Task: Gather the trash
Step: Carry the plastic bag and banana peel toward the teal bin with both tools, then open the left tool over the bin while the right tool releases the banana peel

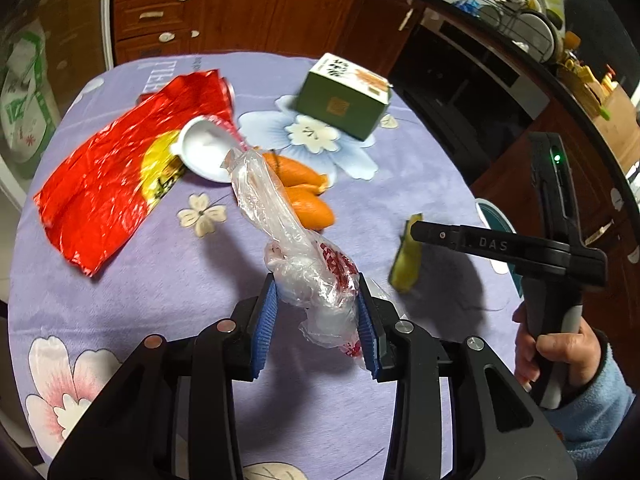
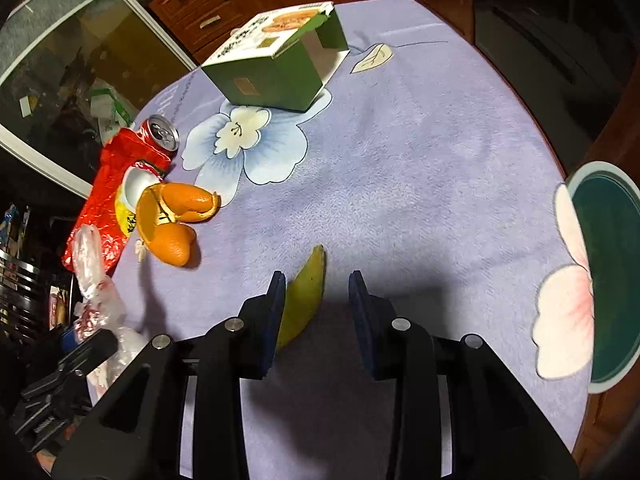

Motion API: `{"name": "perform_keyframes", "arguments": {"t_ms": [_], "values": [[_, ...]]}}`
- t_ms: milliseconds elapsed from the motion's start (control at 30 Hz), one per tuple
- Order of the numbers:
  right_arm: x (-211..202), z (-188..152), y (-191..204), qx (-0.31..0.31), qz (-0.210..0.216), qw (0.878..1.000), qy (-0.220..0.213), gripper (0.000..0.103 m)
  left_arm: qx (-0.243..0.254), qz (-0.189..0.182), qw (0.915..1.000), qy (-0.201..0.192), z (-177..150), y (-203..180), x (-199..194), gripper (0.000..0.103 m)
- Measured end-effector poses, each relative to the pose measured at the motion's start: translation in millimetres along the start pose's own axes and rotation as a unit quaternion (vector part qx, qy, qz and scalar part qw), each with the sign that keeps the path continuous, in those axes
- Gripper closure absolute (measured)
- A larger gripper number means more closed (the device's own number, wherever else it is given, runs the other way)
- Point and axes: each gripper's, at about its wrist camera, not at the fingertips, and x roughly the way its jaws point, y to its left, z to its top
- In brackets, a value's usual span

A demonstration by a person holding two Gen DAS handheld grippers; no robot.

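— Kitchen table, trash round under way: what is nearest?

— The left gripper (image 1: 318,316), its blue pads pinching a crumpled clear plastic bag (image 1: 308,256) with red print. The bag stands up out of the jaws toward twelve o'clock, likely held as the sack for the scraps, though nothing can be made out inside it.

— And the other hand?

— At three o'clock from there, a hand (image 1: 560,356) in a blue sleeve grips the right gripper (image 2: 317,284). Its jaws stand apart, not pressing anything. A green-yellow peel (image 2: 306,296) lies on the cloth between them, close against the left pad, looking let go rather than held. It sits near the table's edge, seemingly on its way to the bag.

— Farther out?

— At eleven o'clock from the peel, orange peel (image 2: 176,224) in curled pieces, touching a white cup (image 1: 204,148) tipped on its side. The cup looks empty. Both rest against a flattened red foil wrapper (image 1: 108,184), and a drink can (image 2: 162,132) stands at the wrapper's far end, its top open; its contents cannot be told.

— Any bin in sight?

— A round teal container (image 2: 604,272) at three o'clock, off the edge of the purple floral tablecloth (image 2: 420,160). Its inside looks dark and bare, though part is cut off.

— And at the back?

— At twelve o'clock, a green carton (image 2: 272,72), one end flap open, nothing visible inside. My guess: everything but the bag is still waiting to be collected.
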Motion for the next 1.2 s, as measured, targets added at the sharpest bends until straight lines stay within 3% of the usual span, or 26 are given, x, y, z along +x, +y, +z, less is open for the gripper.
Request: {"name": "perform_keyframes", "arguments": {"t_ms": [100, 200, 467, 733, 1000, 1200], "values": [[5, 2, 8, -0.024, -0.014, 1.000, -0.009, 0.071, -0.010, -0.005, 0.9999, -0.002, 0, 8, 1, 0.065], [10, 2, 16, -0.040, -0.014, 0.999, 0.001, 0.098, -0.018, -0.004, 0.9998, 0.001, 0, 13, 4, 0.065], [-30, 6, 10, -0.023, 0.017, 0.999, -0.034, 0.099, -0.009, -0.008, 0.9999, 0.003, 5, 0, 8, 0.065], [-87, 16, -23, 0.011, 0.022, 0.996, -0.091, 0.099, 0.044, -0.024, 0.9987, 0.001, 20, -51, 13, 0.065], [-145, 9, -85, 0.059, 0.021, 0.987, -0.147, 0.099, 0.116, -0.037, 0.9926, 0.001, 34, -123, 22, 0.065], [-182, -4, -144, 0.102, 0.011, 0.978, -0.180, 0.099, 0.178, -0.053, 0.9826, 0.015, 36, -194, 49, 0.065]]}}
